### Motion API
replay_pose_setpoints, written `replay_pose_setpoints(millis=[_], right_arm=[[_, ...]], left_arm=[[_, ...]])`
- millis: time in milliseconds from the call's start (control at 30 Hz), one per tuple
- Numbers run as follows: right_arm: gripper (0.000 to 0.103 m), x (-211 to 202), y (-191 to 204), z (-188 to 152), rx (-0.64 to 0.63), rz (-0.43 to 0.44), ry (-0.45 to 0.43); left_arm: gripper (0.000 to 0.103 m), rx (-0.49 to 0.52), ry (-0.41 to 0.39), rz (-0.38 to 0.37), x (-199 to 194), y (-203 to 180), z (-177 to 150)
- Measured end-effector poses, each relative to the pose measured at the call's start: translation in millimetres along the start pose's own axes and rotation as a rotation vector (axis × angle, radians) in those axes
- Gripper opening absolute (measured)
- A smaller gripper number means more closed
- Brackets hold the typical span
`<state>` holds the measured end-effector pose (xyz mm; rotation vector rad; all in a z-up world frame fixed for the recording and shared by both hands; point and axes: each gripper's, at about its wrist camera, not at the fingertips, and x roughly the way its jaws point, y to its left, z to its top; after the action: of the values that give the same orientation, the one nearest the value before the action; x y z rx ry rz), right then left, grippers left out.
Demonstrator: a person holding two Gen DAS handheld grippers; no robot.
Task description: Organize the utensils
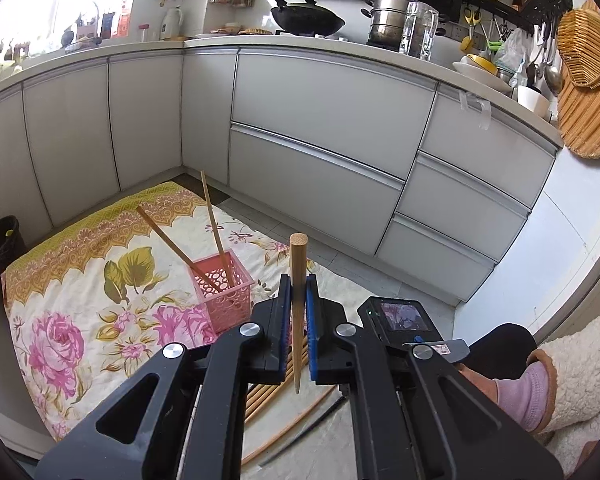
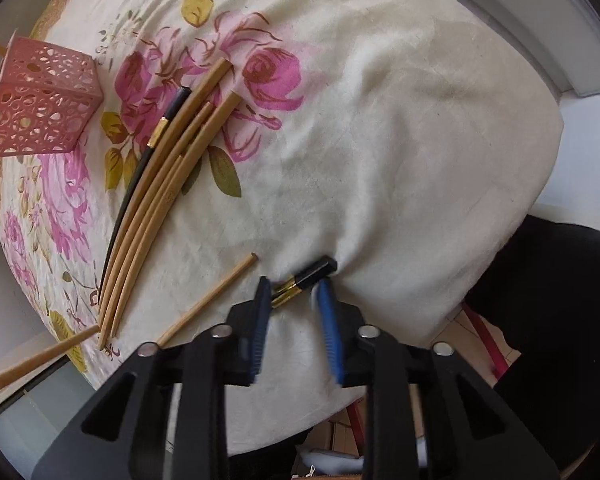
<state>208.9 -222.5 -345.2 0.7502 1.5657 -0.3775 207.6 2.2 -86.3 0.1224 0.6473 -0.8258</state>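
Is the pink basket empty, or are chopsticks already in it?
Not empty. The pink basket stands upright on the floral cloth, with two wooden chopsticks leaning out of its open top.

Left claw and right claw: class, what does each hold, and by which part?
The left claw clamps a bamboo chopstick around its middle. The right claw is open astride a black chopstick near its gold band, not gripping it.

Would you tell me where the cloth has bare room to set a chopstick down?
Bare cloth lies right of the chopstick bundle, beyond the right gripper. It is crowded between the pink basket and that bundle.
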Motion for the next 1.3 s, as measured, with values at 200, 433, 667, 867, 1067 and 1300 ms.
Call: replay_pose_setpoints(millis=[200, 433, 667, 867, 1067, 1300], right_arm=[[0.009, -21, -16, 31, -0.089, -0.001, -0.093], [0.012, -32, -41, 74, -0.093, -0.020, -0.059], [0.007, -41, -23, 56, -0.152, -0.125, -0.168], [0.007, -49, -25, 43, -0.178, 0.001, -0.239], [0.007, -112, -35, 12, -0.251, 0.119, -0.365], [0.007, -181, -33, -17, -0.360, 0.240, -0.549]], left_arm=[[0.006, 0.022, -0.010, -0.012, -6, -7, 0], [0.006, 0.016, 0.013, -0.016, 4, -11, 0], [0.006, 0.025, 0.012, -0.017, 6, -15, 0], [0.006, 0.000, -0.001, 0.011, 0, -15, 1], [0.006, -0.086, -0.029, 0.045, -6, -22, -4], [0.006, -0.185, -0.062, 0.106, -22, -33, -7]])
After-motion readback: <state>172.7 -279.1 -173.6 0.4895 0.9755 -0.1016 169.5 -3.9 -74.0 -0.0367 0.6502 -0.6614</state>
